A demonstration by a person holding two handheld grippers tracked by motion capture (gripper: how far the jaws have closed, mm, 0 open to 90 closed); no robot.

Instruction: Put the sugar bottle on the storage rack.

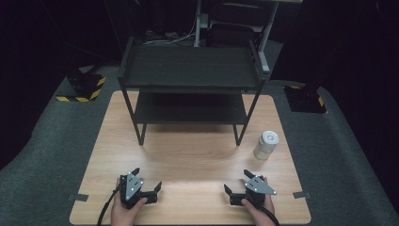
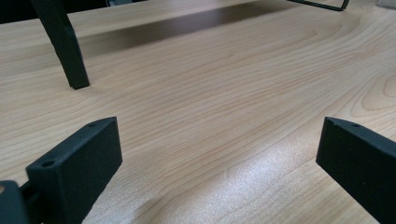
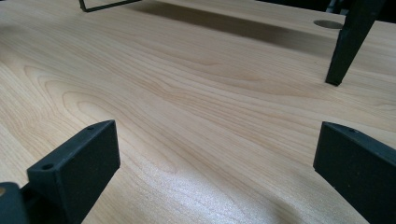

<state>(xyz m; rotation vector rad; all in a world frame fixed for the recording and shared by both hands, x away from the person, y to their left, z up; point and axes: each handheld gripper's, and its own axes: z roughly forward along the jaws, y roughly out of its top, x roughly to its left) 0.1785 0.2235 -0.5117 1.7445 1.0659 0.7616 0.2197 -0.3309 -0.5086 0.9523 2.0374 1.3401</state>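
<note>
Worktop [image 1: 188, 155]: I see a light wood-grain surface, rectangular, with grey tape tabs at its left and right near edges.
Shelf rack [image 1: 190, 70]: I note a black two-tier rack standing on the far half of the worktop, both tiers bare, its front legs set on the wood.
Rack leg [image 2: 65, 44]: from the left gripper view, black and slanted, foot touching the worktop.
Floor [image 1: 42, 155]: grey carpet all round the worktop.
Hazard blocks [image 1: 84, 87]: black with yellow stripes, one on the floor at each far corner.
Background: I find it dark; white cables behind the rack.
</note>
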